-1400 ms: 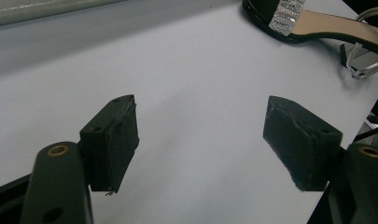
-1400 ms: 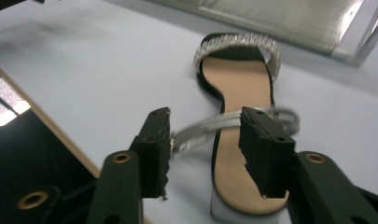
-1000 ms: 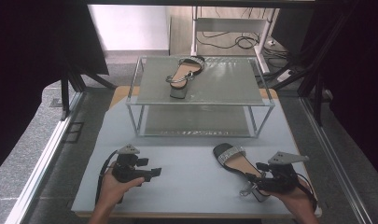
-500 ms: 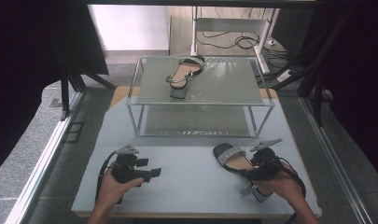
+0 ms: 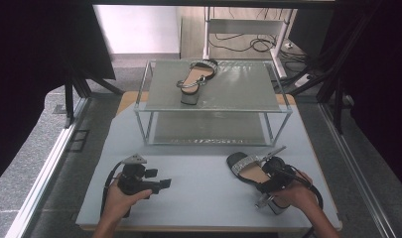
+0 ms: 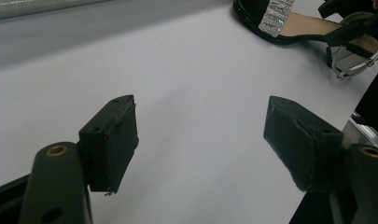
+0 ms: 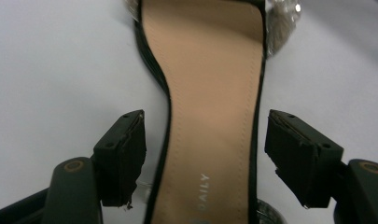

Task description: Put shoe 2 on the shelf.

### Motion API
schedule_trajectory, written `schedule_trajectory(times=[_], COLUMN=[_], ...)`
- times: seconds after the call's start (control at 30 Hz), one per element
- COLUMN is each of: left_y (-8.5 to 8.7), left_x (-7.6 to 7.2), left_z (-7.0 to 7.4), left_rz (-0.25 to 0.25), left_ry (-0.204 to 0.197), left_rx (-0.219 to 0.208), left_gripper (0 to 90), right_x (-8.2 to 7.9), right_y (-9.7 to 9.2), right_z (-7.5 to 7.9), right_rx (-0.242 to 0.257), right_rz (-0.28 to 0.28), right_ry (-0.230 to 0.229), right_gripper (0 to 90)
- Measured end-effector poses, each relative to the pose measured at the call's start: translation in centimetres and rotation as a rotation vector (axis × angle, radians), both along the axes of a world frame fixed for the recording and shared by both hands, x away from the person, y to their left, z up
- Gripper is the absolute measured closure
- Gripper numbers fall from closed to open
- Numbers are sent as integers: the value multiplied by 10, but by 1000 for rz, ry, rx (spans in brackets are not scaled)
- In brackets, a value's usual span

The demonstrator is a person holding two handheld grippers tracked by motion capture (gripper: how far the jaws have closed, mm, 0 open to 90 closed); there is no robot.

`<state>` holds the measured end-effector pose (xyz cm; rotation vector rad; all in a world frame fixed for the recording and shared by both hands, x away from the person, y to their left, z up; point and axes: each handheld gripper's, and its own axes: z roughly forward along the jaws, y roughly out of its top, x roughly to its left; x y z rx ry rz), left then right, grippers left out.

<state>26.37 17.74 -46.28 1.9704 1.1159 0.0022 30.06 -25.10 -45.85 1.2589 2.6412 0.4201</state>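
High view: right hand (image 5: pixel 295 194) low at the near right of the table (image 5: pixel 198 196), wrapped round the right gripper (image 5: pixel 268 173), which points far-left over the heel end of a black sandal (image 5: pixel 248 168) lying flat on the tabletop. Its jaws have just been opening. Left hand (image 5: pixel 124 196) at near left holds the left gripper (image 5: pixel 156 186) level, pointing right, well apart from the sandal. A glass-topped rack (image 5: pixel 213 106) stands across the far half of the table with a second sandal (image 5: pixel 194 79) on its top shelf. Bare tabletop lies between the two grippers; the sandal sits near the right edge, and the rack's front rail is just beyond its toe.

Left gripper view: jaws spread wide, nothing between them, pale tabletop beneath. The sandal (image 6: pixel 289 23) with its glittery strap lies at far right, the right gripper over its heel end.

Right gripper view: jaws stand wide on either side of the sandal's tan insole (image 7: pixel 210 116), the pads (image 7: pixel 126 154) clear of its black edges. Glitter strap at the far end.
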Motion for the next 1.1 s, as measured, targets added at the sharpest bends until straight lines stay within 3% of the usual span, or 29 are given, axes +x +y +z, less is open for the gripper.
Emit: schedule_trajectory(times=[0.2, 0.3, 0.37, 0.57, 0.9, 1.1], left_y=[2, 3, 4, 3, 10, 15], left_x=[0, -1, -1, 0, 0, -1], left_z=[1, 2, 2, 1, 1, 2], left_rz=[5, 9, 10, 4, 13, 26], left_ry=[0, -2, 0, 9, 11, 12], left_rx=[-6, -11, -15, -12, -24, -32], left_gripper=[263, 263, 264, 265, 266, 266], right_x=[5, 7, 9, 11, 11, 5], right_y=[3, 2, -3, -6, -20, -30], right_z=[-23, -23, -21, -21, -16, -3], right_rx=[-41, -30, 1, 23, 169, 304], right_rz=[-15, -26, -66, -77, -84, -90], right_ry=[110, 121, 130, 141, 145, 129], right_gripper=[320, 339, 403, 413, 420, 421])
